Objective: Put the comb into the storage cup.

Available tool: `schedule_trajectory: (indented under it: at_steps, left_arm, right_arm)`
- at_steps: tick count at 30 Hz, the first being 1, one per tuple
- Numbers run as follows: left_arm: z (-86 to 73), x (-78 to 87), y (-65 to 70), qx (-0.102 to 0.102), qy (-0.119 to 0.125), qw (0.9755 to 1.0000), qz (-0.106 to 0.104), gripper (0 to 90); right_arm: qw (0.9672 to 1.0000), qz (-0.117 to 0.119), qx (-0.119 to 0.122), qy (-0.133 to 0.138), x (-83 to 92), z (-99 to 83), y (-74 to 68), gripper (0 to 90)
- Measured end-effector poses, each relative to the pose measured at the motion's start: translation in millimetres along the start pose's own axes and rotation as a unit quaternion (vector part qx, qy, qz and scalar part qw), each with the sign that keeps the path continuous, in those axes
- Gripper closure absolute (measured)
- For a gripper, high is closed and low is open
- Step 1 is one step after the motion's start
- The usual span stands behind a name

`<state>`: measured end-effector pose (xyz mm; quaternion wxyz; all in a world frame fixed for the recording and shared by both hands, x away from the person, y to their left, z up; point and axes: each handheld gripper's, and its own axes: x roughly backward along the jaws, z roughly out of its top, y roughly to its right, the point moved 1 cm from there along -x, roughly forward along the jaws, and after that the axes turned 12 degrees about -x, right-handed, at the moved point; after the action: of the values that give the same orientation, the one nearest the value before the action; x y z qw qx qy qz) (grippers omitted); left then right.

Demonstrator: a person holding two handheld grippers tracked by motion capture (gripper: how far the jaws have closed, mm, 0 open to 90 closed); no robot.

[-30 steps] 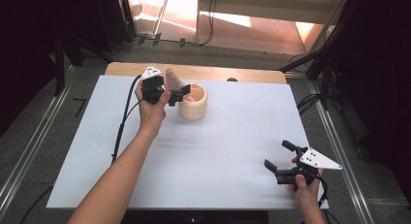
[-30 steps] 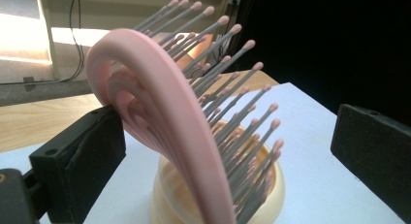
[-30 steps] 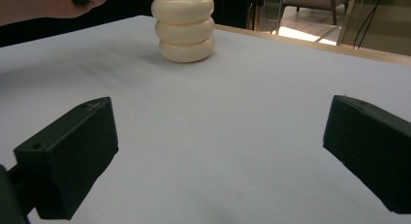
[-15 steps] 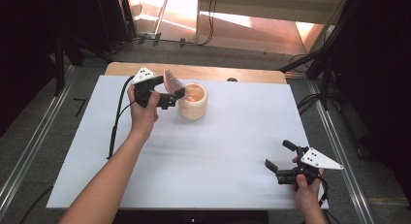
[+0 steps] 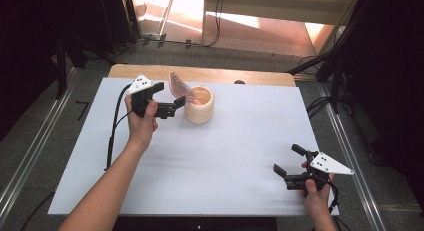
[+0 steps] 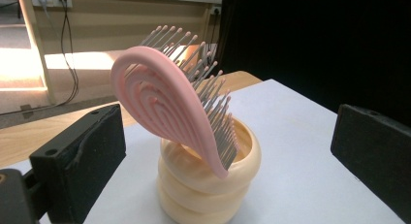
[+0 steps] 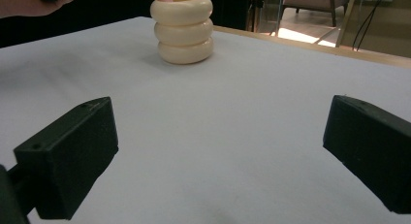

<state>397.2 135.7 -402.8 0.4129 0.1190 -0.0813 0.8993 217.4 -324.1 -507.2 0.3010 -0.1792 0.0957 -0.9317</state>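
Observation:
A pink hairbrush (image 6: 167,100) with grey bristles stands tilted in a cream ringed holder (image 6: 208,185) at the back of the white table top. In the high view the brush (image 5: 179,87) leans left out of the holder (image 5: 200,106). My left gripper (image 5: 167,99) sits just left of it, open, with nothing between its jaws. In the left gripper view the left gripper (image 6: 228,146) has a jaw on either side of the brush and apart from it. My right gripper (image 5: 289,160) hovers open near the front right corner, and the right gripper (image 7: 220,151) faces the distant holder (image 7: 185,27).
The white sheet (image 5: 225,156) covers most of a wooden table (image 5: 225,75), whose far edge shows behind the holder. Cables trail from both grippers. Metal rails (image 5: 30,156) run along the floor on each side.
My left gripper has drawn back to the left, away from the holder, while the brush stays standing in it. The right gripper has not moved.

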Motion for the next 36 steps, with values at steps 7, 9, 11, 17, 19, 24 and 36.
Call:
schedule_trajectory:
  at_steps: [7,9,11,17,19,24,36]
  left_arm:
    - [-2.8,12.9,2.3,-0.014,0.003,0.9999,0.001,0.0]
    - [-3.6,17.2,3.6,-0.018,0.004,0.9998,0.002,0.0]
    - [-4.7,21.6,4.8,-0.018,0.007,0.9998,0.0,0.0]
    - [-10.1,34.0,9.5,-0.029,0.013,0.9995,-0.002,0.0]
    - [-12.7,37.3,11.8,-0.037,0.009,0.9993,-0.003,0.0]
    - [-20.6,47.2,15.7,-0.042,0.008,0.9991,-0.003,0.0]
    - [-37.2,68.5,22.0,-0.039,0.012,0.9992,0.001,0.0]
  right_arm:
    - [1.0,0.0,0.0,0.0,-0.5,0.1,0.0,0.0]
    - [1.0,0.0,0.001,0.0,-0.2,0.2,-0.6,0.0]
    - [1.0,-0.001,0.001,0.001,-0.2,0.2,-0.8,0.0]
    - [1.0,-0.002,0.002,0.0,-0.5,0.0,-0.2,0.0]
    - [1.0,-0.003,0.001,0.0,-0.9,-0.2,0.0,0.0]
    - [1.0,-0.001,0.003,-0.001,-2.3,-0.6,-0.7,0.0]
    - [1.0,-0.003,0.001,-0.003,-2.8,-0.7,-3.5,0.0]
